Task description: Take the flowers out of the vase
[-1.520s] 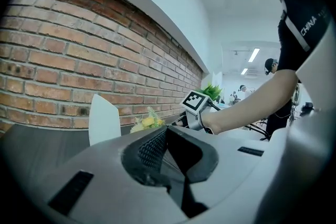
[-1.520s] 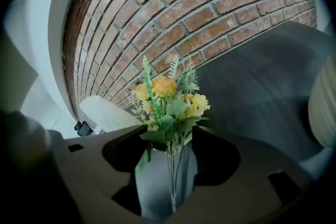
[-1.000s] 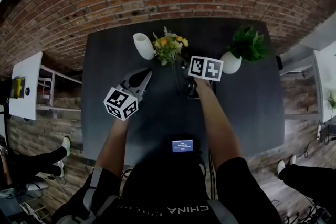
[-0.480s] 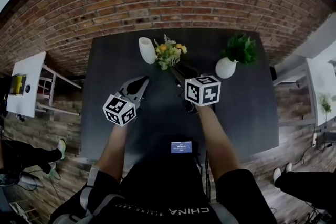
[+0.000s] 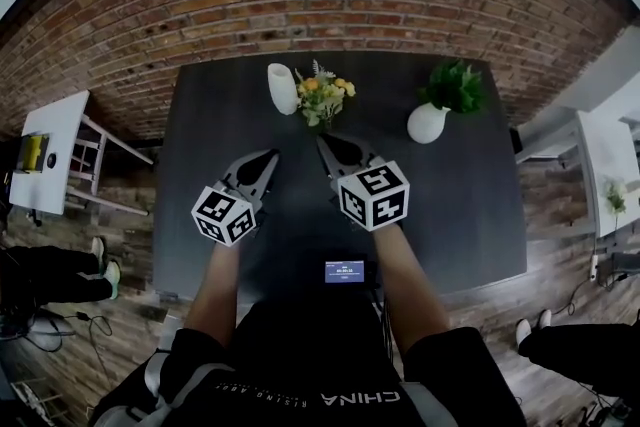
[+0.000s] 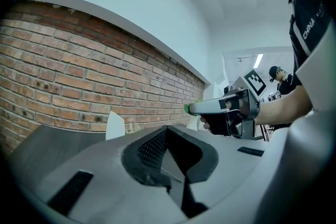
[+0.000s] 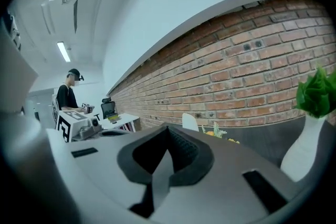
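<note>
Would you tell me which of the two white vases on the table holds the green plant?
The rounder vase on the right, under the green plant; the taller vase stands beside the flowers.

Dark table [image 5: 470,215]. Along its far edge: white vase [image 5: 283,87], upright; flower bunch [image 5: 325,100] lying just beside it, outside the vase; white pot with green plant [image 5: 428,122] well apart, toward the right.

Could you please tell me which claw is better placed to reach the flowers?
Probably right. The right claw points straight at the flowers, close to them; the left claw lines up with the vase instead.
</note>
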`<state>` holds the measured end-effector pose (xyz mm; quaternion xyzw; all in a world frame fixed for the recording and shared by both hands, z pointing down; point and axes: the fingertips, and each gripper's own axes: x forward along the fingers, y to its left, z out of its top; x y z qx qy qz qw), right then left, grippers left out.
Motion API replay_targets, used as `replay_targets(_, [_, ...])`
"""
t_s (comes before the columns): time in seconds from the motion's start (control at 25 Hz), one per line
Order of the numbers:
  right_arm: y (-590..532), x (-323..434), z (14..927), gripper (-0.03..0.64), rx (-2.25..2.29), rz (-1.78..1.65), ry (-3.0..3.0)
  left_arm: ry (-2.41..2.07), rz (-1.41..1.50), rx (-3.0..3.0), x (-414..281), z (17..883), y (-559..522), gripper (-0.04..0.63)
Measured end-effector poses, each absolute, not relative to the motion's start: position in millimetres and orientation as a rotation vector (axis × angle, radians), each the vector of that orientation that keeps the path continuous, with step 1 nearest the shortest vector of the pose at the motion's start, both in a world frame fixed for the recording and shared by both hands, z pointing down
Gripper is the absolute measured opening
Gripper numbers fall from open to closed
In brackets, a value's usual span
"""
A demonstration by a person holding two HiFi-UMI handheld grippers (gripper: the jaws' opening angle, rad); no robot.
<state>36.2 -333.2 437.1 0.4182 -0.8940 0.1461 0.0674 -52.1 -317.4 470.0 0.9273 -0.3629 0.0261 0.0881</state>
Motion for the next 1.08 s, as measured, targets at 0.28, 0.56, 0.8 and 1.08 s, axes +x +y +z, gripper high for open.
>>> replay_targets(0.28, [-323.2, 40.2, 445.7, 0.006, 1.302, 0.453, -2.664, -1.076, 0.099, 2.751, -52.6, 478.0, -304.9, 0.003])
replay_targets(0.56, [-321.9, 43.5, 448.7, 0.006, 1.319, 0.462, -2.645, -1.068, 0.118, 2.765, -51.4, 478.1, -303.5, 0.004])
replay_targets(0.8, [-323.7, 46.6, 449.0, 0.006, 1.332, 0.468, -2.635, -1.064, 0.126, 2.774, -49.5, 476.8, -304.7, 0.003])
replay_targets(1.08, [-326.9, 48.9, 450.8, 0.006, 1.344, 0.473, -2.619, -1.064, 0.134, 2.783, -48.5, 476.1, -306.9, 0.003])
